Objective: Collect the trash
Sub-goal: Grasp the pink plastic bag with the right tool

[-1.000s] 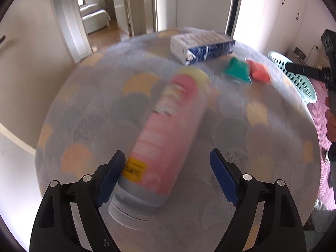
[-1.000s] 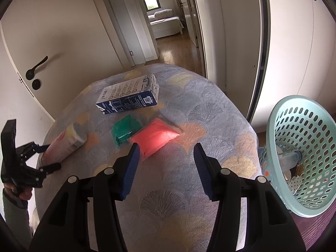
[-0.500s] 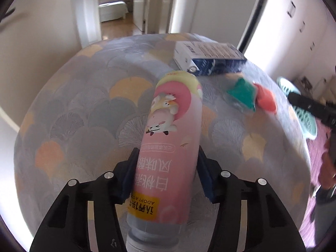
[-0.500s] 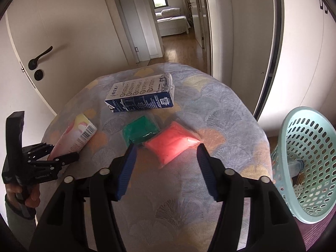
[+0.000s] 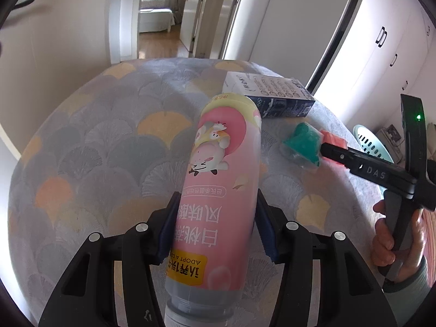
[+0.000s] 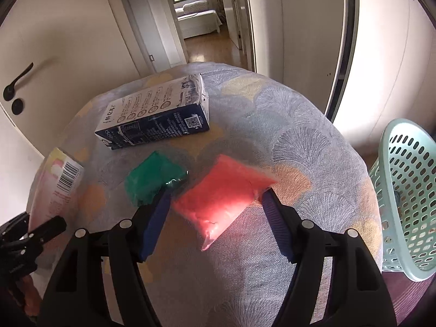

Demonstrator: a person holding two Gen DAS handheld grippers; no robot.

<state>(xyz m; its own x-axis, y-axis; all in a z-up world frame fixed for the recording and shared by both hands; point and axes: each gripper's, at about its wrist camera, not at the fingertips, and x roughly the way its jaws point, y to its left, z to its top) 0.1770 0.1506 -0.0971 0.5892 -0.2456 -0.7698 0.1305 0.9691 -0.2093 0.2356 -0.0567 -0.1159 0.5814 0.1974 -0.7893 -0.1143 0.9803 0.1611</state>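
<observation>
Since a second ago the pink yogurt bottle (image 5: 220,190) has been clamped low by the left gripper (image 5: 215,234). Widening right gripper (image 6: 215,218) jaws have been brought astride the soft red pouch (image 6: 220,196), untouched; its bulging middle seems the best hold.

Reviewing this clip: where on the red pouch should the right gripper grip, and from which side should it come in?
Across its short width, near the middle, coming down from above and the near side. The red pouch lies flat on the tablecloth, one corner toward the camera, beside the green pouch. The right gripper, jaws just opening, already straddles it without pressing. Keep the left finger off the green pouch.
</observation>
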